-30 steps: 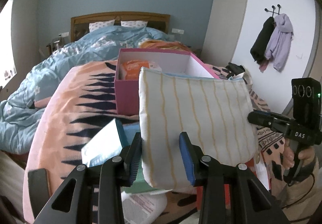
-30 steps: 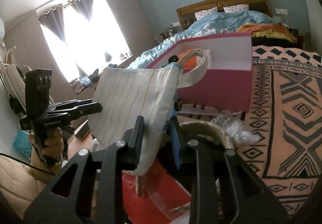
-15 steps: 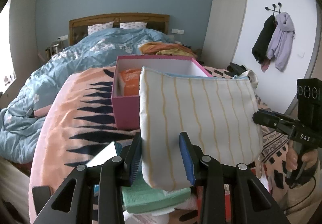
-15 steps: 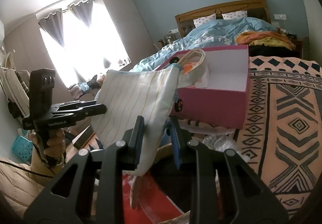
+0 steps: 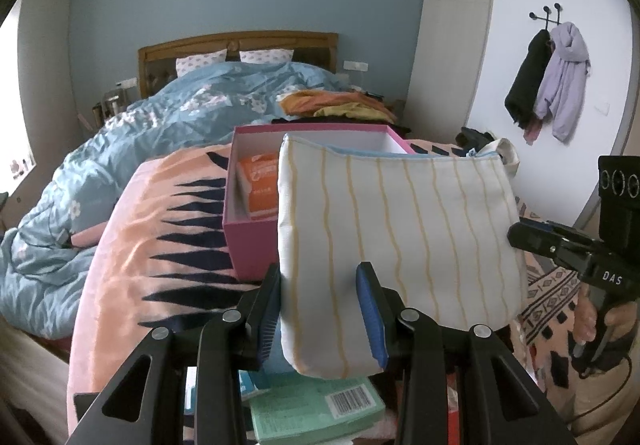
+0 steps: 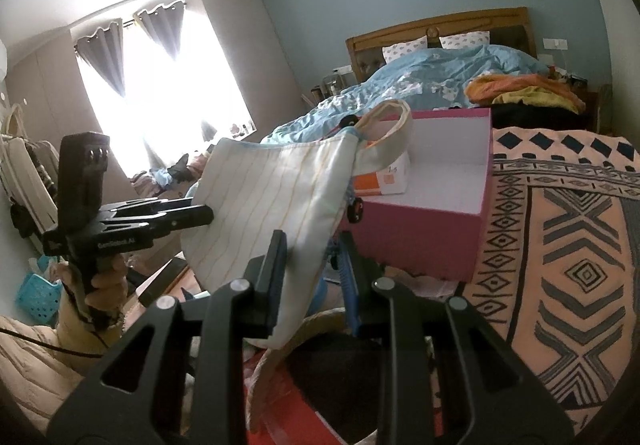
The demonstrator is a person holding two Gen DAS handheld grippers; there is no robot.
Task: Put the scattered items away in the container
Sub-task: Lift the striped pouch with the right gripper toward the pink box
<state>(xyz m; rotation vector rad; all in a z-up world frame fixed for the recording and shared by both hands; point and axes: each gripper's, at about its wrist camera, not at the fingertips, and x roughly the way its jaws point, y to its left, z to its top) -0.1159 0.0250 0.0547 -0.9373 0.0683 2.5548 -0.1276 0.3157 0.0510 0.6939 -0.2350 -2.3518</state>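
A white pouch with wavy yellow stripes [image 5: 400,229] hangs in the air in front of the pink box [image 5: 248,249], held by both grippers. My left gripper [image 5: 322,297] is shut on its lower left corner. My right gripper [image 5: 520,235] grips the pouch's right edge. In the right wrist view the pouch [image 6: 272,197] droops between the right gripper [image 6: 311,265] and the left gripper [image 6: 200,213], with its cloth loop [image 6: 396,133] over the open pink box [image 6: 420,229]. An orange packet [image 5: 258,185] lies inside the box at its left end.
The box sits on a peach bedspread with dark patterns [image 6: 560,245]. A mint carton with a barcode [image 5: 320,405] and other clutter lie under the pouch. A blue duvet [image 5: 180,117] and a clothes pile [image 5: 336,105] lie beyond. Coats [image 5: 548,81] hang on the right wall.
Both grippers have risen a little with the pouch and drawn slightly back; the box now sits lower and smaller in view. The grips have not changed.
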